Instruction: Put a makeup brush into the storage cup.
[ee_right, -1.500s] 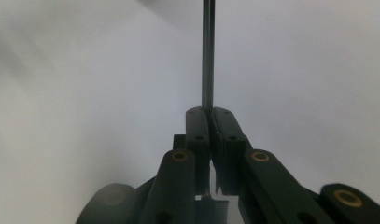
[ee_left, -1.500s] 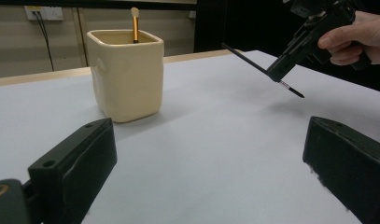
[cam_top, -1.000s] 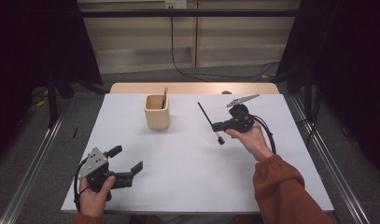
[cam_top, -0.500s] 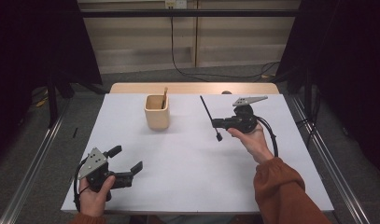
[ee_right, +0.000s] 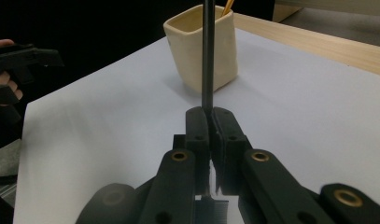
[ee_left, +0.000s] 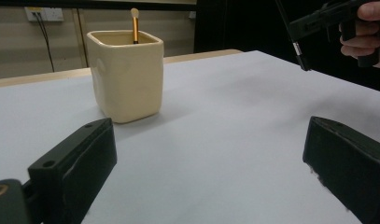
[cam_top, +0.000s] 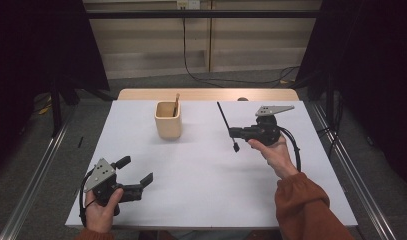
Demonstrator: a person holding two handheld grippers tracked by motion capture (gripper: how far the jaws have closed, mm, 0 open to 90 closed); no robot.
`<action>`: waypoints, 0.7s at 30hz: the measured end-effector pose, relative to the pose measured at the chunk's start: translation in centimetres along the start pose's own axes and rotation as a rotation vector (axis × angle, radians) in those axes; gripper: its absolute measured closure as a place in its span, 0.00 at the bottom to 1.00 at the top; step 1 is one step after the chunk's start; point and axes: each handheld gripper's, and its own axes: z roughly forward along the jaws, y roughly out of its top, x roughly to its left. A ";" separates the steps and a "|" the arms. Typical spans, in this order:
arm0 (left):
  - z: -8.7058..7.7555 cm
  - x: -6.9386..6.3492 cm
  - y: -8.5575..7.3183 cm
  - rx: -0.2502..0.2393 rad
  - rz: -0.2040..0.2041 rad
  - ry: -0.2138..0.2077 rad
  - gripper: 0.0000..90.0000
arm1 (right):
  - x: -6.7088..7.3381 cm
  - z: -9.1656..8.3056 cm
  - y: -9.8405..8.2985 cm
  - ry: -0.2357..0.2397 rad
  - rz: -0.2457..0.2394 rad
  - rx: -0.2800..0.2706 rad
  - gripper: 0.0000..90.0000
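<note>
Right gripper [cam_top: 234, 132]: we hold it clamped on a thin black brush [cam_top: 225, 125], jaws pressed together on the handle; it hangs above the table to the right of the cream cup [cam_top: 168, 121].
Black brush: it stands clear of the cup, one slim end raised up and back, the other end, with a silver band, low below the jaws; in the right gripper view [ee_right: 207, 119] the stem [ee_right: 207, 51] rises straight out of the jaws in front of the cup [ee_right: 202, 46].
Left gripper [cam_top: 136, 172]: we keep it with jaws spread wide and empty, resting near the front edge of the table, well apart from the cup and to its left.
Cream cup: upright, near the far edge of the white table [cam_top: 201, 200]; a gold-handled brush [cam_top: 176, 104] already leans inside, toward its right wall.
Step in hand, as we judge it: carrying the black brush to the cup.
How to do it well: we bring the brush over the cup's mouth, tip it upright, aim for the free space left of the gold-handled brush, lower before letting go.
Risk: a slanted entry may knock the rim and tip the cup.
</note>
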 end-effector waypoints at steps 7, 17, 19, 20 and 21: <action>0.0 0.0 0.0 -0.003 0.004 -0.001 0.03 | 0.7 -0.6 -0.3 0.017 -0.016 0.007 0.95; 0.0 0.0 0.0 -0.009 -0.008 -0.007 0.03 | 1.8 -0.9 -1.0 0.039 -0.041 0.034 0.95; 0.1 0.0 0.0 -0.009 -0.007 -0.007 0.03 | 2.0 -1.2 -1.0 0.048 -0.045 0.030 0.96; 0.1 0.0 0.1 -0.007 -0.006 -0.008 0.03 | 2.2 -1.4 -1.1 0.051 -0.048 0.031 0.95; 0.1 0.0 0.1 -0.008 -0.006 -0.010 0.03 | 2.3 -1.5 -1.1 0.054 -0.051 0.032 0.95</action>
